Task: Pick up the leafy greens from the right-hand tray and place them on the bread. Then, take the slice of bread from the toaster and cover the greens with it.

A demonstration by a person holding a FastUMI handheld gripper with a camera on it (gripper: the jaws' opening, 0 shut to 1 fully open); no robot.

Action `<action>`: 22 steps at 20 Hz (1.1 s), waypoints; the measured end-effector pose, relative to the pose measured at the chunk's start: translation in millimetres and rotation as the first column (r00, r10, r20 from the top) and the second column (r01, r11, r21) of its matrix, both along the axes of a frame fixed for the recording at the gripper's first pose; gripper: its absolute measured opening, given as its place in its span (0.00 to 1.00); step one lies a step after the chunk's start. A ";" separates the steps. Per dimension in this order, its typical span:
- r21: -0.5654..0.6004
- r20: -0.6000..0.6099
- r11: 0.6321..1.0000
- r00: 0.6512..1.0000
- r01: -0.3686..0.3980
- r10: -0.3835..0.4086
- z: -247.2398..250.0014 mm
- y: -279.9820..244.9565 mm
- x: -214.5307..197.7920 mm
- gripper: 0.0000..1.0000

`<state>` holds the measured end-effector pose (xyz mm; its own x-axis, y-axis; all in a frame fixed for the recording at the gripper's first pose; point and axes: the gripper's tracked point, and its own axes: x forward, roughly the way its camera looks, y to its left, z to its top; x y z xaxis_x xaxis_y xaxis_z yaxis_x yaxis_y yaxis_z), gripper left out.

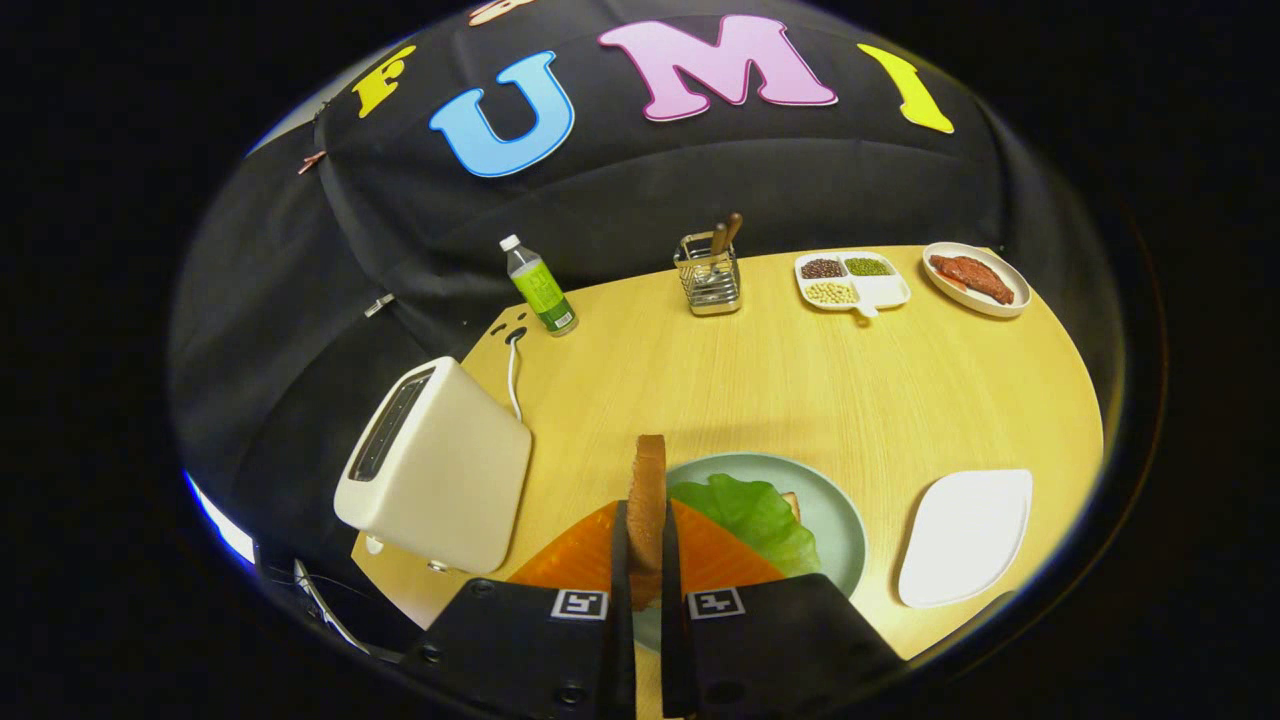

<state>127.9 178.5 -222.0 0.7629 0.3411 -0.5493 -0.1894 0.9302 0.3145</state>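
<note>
My gripper (pixel 646 545) is shut on a slice of bread (pixel 648 490), held upright on its edge between the two fingers. Just ahead of and below the fingers lies a pale green plate (pixel 838 510). On it rest the leafy greens (pixel 755 515), with a corner of the lower bread slice (pixel 792 500) peeking out beyond them. The white toaster (pixel 440 465) stands to the left of the fingers, its slot facing up and to the left. To the right of the plate sits a bare white tray (pixel 965 535).
Along the table's far edge stand a green-labelled bottle (pixel 540 285), a wire cutlery holder (pixel 708 272), a divided dish of beans (pixel 850 280) and a plate of red meat (pixel 975 278). The toaster's cord (pixel 513 375) runs toward the back. Bare wooden table (pixel 780 380) lies between.
</note>
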 end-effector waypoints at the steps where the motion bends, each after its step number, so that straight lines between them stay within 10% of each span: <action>1: -0.005 -0.002 1.000 1.000 0.005 -0.005 -2.7 -5.5 0.3 0.14; 7: -0.036 -0.043 0.998 0.998 0.053 -0.055 -23.8 -39.3 0.6 0.20; 17: -0.203 0.033 0.970 0.991 0.137 -0.133 -16.1 -106.0 -11.5 0.93; 22: -0.221 0.162 0.945 0.965 0.241 -0.208 37.3 -151.1 -21.8 0.99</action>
